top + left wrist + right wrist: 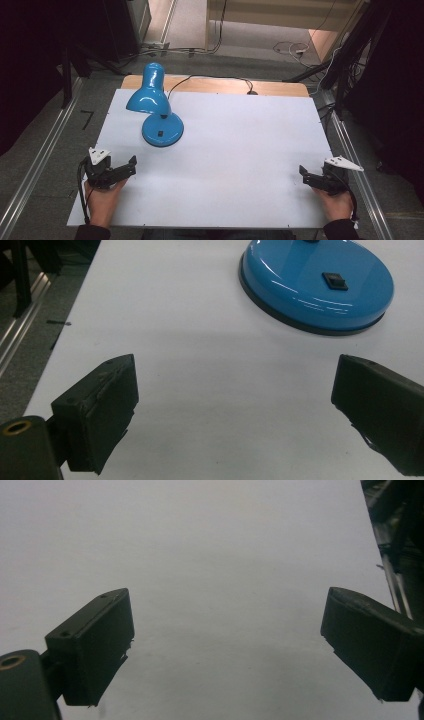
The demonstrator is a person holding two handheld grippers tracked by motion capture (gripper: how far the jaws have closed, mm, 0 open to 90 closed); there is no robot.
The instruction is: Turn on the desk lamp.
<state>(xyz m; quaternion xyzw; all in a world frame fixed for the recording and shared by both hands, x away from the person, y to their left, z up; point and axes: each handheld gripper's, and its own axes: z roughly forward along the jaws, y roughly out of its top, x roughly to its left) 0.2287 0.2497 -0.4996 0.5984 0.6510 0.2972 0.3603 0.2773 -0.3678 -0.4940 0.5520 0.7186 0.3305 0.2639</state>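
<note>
Both grippers parked at the table's (225, 150) near corners, jaws apart, empty.
The lamp (155, 107), near the far-left corner, is best approached by the left gripper (131, 165); the right gripper (303, 172) is kept clear.

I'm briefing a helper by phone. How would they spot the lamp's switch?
Start at the white table, then find the blue desk lamp at its far left. On its round base sits a small black rectangular switch, the only dark mark on the glossy blue.

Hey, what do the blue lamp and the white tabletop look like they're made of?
Lamp: likely painted metal, perhaps plastic; the glossy blue base shows sharp light streaks. Tabletop: a matte white board, probably laminate or painted; its sheen is soft and a bare wood strip shows behind it.
</note>
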